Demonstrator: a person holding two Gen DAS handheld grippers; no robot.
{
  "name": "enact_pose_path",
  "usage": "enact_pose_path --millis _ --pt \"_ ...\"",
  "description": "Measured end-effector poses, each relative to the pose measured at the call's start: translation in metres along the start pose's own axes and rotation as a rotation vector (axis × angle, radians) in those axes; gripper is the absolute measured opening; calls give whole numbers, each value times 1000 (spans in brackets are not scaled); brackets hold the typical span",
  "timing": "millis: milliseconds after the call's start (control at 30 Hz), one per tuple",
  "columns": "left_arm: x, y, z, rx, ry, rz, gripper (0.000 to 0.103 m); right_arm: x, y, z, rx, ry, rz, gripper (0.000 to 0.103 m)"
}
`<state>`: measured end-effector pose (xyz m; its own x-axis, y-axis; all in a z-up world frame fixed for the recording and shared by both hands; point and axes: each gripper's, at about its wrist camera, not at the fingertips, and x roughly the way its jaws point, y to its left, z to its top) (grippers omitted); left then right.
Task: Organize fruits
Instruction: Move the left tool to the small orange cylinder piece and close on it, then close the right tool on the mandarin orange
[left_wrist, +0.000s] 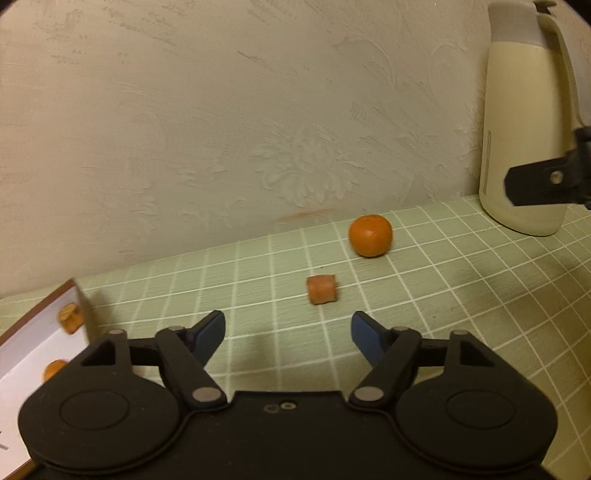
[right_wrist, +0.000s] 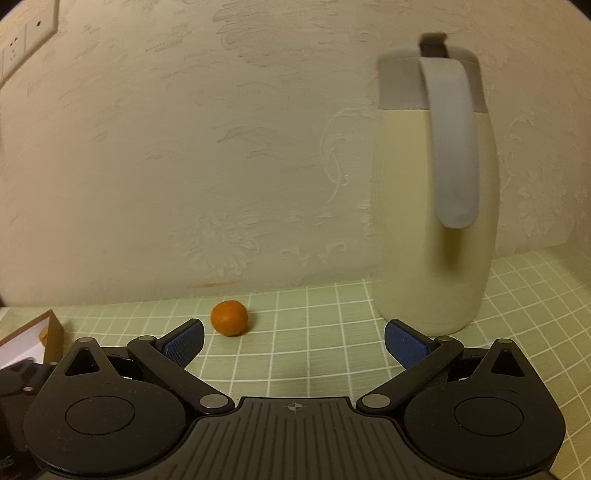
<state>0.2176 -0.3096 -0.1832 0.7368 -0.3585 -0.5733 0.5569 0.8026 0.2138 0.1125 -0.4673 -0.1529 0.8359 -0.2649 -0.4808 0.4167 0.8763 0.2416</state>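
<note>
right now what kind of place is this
Probably a home, a kitchen or dining corner: a table with a green checked cloth against embossed wallpaper, a cream thermos jug, and a tangerine beside it.

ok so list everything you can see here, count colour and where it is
round fruit: 1, orange, on the tablecloth near the wall
cut fruit piece: 1, orange, on the cloth ahead of the left gripper
fruit pieces in box: 2 visible, orange, partly hidden
box: 1, white inside with brown rim, left edge
jug: 1, cream with grey lid and handle, right by the wall
tablecloth: 1, green with white grid
wall socket: 1, cream, upper left
left gripper: 1, black with blue pads, open, empty
right gripper: 1, black with blue pads, open, empty
</note>
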Motion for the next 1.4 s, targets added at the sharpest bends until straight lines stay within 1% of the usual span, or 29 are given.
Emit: enact_pose_path --millis 67,133,200,367,433,467,533,567,633,767,800,967,1100,1400 --pt "9 -4 3 7 3 0 66 1 -5 1 17 1 1 103" --pt "15 -6 6 5 7 -4 61 1 -9 3 24 -2 0 103" --pt "22 -8 9 0 17 -14 58 1 -12 3 23 -5 -8 103" --pt "36 -11 16 -22 28 -19 57 0 -19 2 34 -8 -23 103" --pt "41 -10 18 -35 36 -21 51 -1 -21 1 37 -8 -26 103" --pt "45 -10 19 -41 40 -22 50 -1 -22 0 40 -8 -26 103" --pt "49 -8 20 -54 48 -27 41 1 -24 1 48 -4 -21 103" --pt "51 -8 20 -63 48 -31 40 2 -25 1 50 -4 -18 103" --pt "53 -7 21 -73 46 -38 35 2 -24 1 49 -4 -16 103" --pt "55 -8 22 -78 41 -58 16 3 -22 1 43 -2 -12 103" --pt "55 -8 21 -80 39 -62 13 4 -21 1 44 -2 -10 103" --pt "53 -7 18 -85 27 -63 13 4 -19 1 46 -3 -6 103" --pt "43 0 16 -100 13 -45 13 7 -16 2 36 -4 -7 103" --pt "-3 35 16 -127 -42 24 13 28 1 5 30 32 25 103"
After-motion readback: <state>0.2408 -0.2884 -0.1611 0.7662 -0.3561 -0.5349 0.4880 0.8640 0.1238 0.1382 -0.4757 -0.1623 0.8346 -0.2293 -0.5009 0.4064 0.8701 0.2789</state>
